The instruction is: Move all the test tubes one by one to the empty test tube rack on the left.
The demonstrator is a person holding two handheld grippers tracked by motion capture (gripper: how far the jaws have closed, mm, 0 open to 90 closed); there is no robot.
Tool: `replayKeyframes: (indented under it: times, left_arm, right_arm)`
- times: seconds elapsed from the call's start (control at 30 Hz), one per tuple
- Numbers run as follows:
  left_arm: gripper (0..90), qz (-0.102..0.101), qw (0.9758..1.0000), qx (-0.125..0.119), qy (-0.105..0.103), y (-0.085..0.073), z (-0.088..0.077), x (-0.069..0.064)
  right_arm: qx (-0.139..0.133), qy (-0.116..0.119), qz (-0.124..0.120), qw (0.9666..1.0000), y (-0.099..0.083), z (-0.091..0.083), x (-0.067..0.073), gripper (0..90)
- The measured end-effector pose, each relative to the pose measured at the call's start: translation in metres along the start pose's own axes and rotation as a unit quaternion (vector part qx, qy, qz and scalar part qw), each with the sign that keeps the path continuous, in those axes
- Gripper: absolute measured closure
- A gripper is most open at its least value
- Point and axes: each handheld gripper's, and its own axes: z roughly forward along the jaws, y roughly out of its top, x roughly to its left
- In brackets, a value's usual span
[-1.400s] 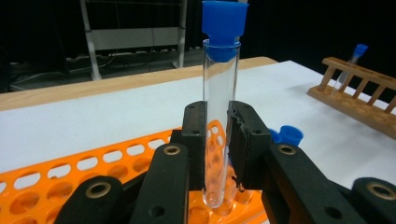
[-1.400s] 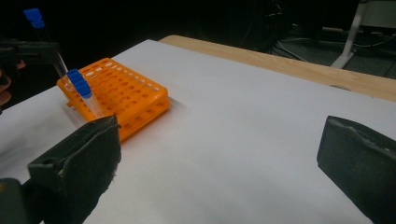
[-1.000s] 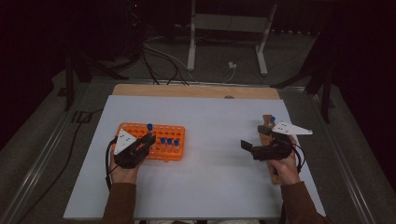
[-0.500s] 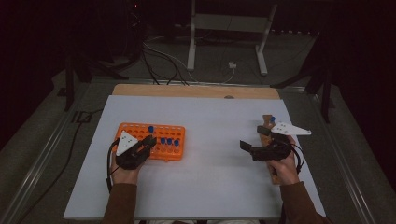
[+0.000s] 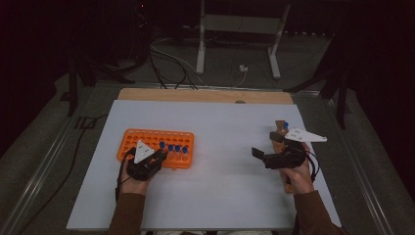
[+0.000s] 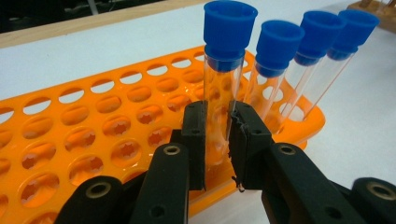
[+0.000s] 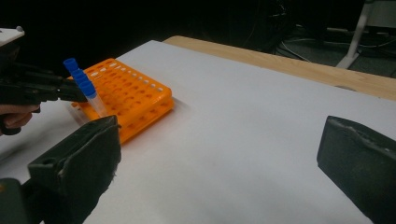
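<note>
1. Left gripper [image 6: 218, 140] clamps a clear blue-capped glass tube [image 6: 224, 79], upright in the orange plastic rack [image 6: 93, 140].
2. Right gripper [image 7: 219, 158] hovers wide open, holding nothing, well apart over the white table [image 7: 243, 140].

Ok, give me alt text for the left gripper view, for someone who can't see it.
The left gripper has its two black jaws closed on a clear test tube with a blue cap, standing in an orange rack. Three more blue-capped tubes stand in the rack to its right, on a white table.
</note>
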Motion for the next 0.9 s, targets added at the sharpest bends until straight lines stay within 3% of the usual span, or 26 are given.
replayKeyframes:
  times: [0.13, 0.53, 0.7, 0.9]
  left_arm:
    - [77.9, 0.01, 0.9997, 0.022, 0.002, -0.002, 0.004, -0.002]
    - [76.7, -0.01, 0.9998, 0.017, -0.008, -0.004, 0.004, 0.001]
    - [67.4, -0.028, 0.9994, -0.006, -0.021, -0.003, -0.001, 0.005]
    - [57.5, -0.055, 0.9972, -0.038, -0.034, -0.002, -0.013, 0.011]
  right_arm:
    - [0.001, 0.001, 0.0, 1.0, 0.0, 0.001, 0.0, 0.0]
    - [0.005, 0.001, -0.002, 1.0, -0.001, 0.004, 0.001, 0.0]
    - [0.002, -0.004, 0.0, 1.0, 0.0, 0.001, -0.001, 0.0]
    - [0.0, -0.015, -0.003, 0.9999, 0.004, -0.002, -0.004, 0.0]
